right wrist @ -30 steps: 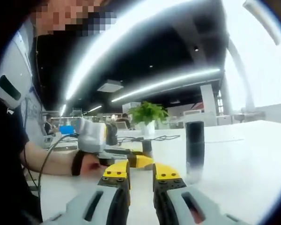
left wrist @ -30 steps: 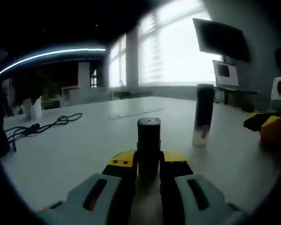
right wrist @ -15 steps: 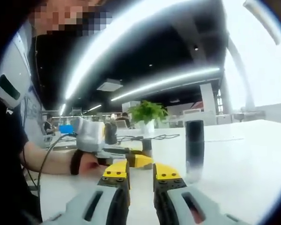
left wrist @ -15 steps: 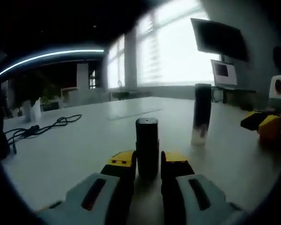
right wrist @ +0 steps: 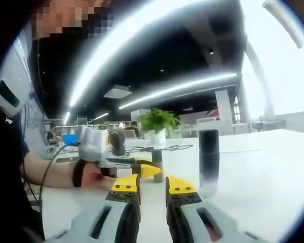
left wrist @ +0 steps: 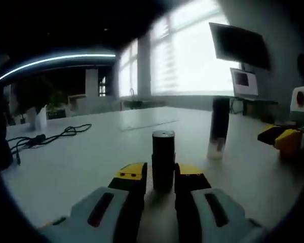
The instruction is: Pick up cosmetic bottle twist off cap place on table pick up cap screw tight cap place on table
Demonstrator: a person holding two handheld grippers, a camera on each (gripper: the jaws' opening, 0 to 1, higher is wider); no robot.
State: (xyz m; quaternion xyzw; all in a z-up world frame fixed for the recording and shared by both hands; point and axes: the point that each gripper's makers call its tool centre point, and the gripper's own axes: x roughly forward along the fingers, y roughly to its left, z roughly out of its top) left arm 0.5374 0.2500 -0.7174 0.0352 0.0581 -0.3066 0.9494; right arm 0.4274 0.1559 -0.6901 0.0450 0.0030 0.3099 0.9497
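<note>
The short dark cylindrical cap (left wrist: 163, 159) stands upright on the pale bench (left wrist: 81, 162), between the yellow-tipped jaws of the left tool (left wrist: 161, 178). The jaws look slightly apart from its sides, though contact cannot be ruled out. By my reading the cap is off and set down, and this is either its release or the start of picking it up; screwing it tight and the final set-down are not yet done.

Further right in the left gripper view stands the tall dark cosmetic bottle with a pale lower part (left wrist: 219, 128), upright on the bench, well apart from the cap. The right gripper view has the same bottle (right wrist: 209, 161) ahead of the right tool (right wrist: 152, 191), whose jaws stand a little apart with nothing between them.

The bench is smooth, pale and slightly glossy, with a black cable (left wrist: 45, 136) lying at its left. The room is a dim open office: long ceiling light strips (right wrist: 177, 88), a potted green plant (right wrist: 158, 123), bright windows (left wrist: 192, 55) and a wall screen (left wrist: 239, 44).
</note>
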